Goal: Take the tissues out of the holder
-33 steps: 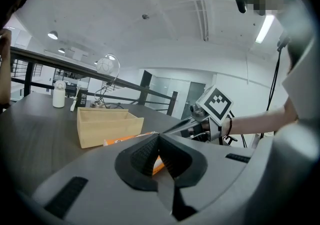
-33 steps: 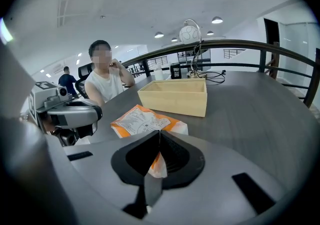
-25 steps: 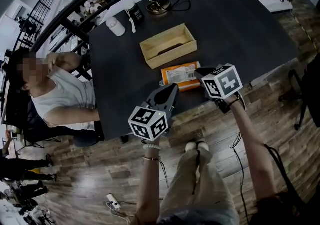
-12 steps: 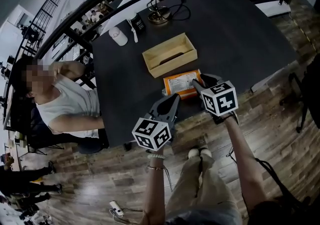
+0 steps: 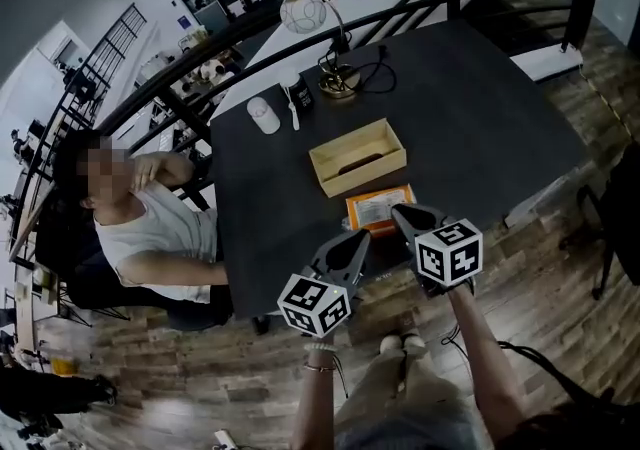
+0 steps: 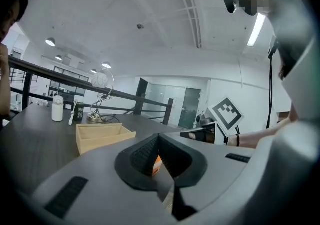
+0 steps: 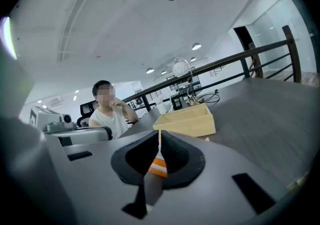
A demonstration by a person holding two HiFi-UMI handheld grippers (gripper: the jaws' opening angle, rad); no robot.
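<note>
The empty wooden holder (image 5: pixel 357 156) stands open-topped in the middle of the dark table (image 5: pixel 480 108). The orange tissue pack (image 5: pixel 378 208) lies flat just in front of it, near the table's edge. My right gripper (image 5: pixel 398 209) hovers over the pack's near right corner; its jaws have just been closing and nothing is between them. My left gripper (image 5: pixel 358 235) hangs shut beside the pack's near left corner. In the right gripper view the holder (image 7: pixel 187 120) sits beyond the right gripper (image 7: pixel 160 132), with the pack (image 7: pixel 159 165) showing below. In the left gripper view the holder (image 6: pixel 102 136) lies ahead of the left gripper (image 6: pixel 159 135).
A globe lamp (image 5: pixel 318 28), a white bottle (image 5: pixel 264 115) and a small dark box (image 5: pixel 303 96) stand at the table's far side. A person (image 5: pixel 150 228) sits at the left edge. A black railing runs behind; wooden floor lies below the near edge.
Both grippers have lifted away from the table. The right gripper's tips, which were down at the orange pack, now sit above it with the pack left lying flat.
</note>
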